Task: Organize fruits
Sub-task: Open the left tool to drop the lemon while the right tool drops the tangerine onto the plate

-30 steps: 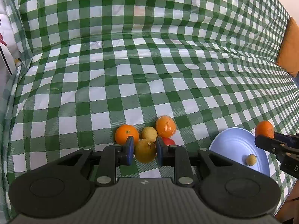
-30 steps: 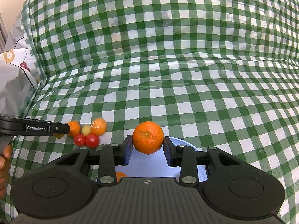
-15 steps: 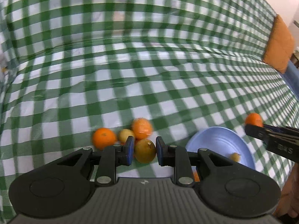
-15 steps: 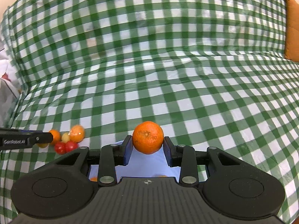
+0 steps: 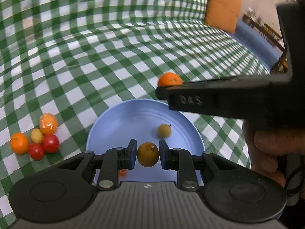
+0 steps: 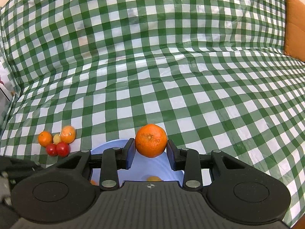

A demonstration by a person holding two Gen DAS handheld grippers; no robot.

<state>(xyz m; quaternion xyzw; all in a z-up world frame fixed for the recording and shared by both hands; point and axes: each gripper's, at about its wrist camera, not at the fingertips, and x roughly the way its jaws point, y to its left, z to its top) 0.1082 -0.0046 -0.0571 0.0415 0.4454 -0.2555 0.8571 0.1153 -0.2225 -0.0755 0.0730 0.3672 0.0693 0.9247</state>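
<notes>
My left gripper (image 5: 148,154) is shut on a brownish-yellow round fruit (image 5: 148,154) and holds it over the near part of the blue plate (image 5: 118,122). A smaller yellow fruit (image 5: 164,131) lies on the plate. My right gripper (image 6: 151,148) is shut on an orange (image 6: 151,140) above the plate's far edge (image 6: 108,144); it shows in the left wrist view (image 5: 170,79) too. Loose fruits lie left of the plate: an orange (image 5: 19,143), a wrapped orange (image 5: 48,123), a small yellow fruit (image 5: 36,135) and two red tomatoes (image 5: 50,143).
A green-and-white checked cloth (image 6: 171,66) covers the table and rises at the back. An orange cushion (image 5: 222,5) and a blue edge (image 5: 255,40) stand at the far right. A hand (image 5: 270,143) holds the right gripper.
My left gripper has lifted the brownish fruit off the pile and carried it right, over the blue plate. My right gripper, still holding the orange, has stayed over the plate.
</notes>
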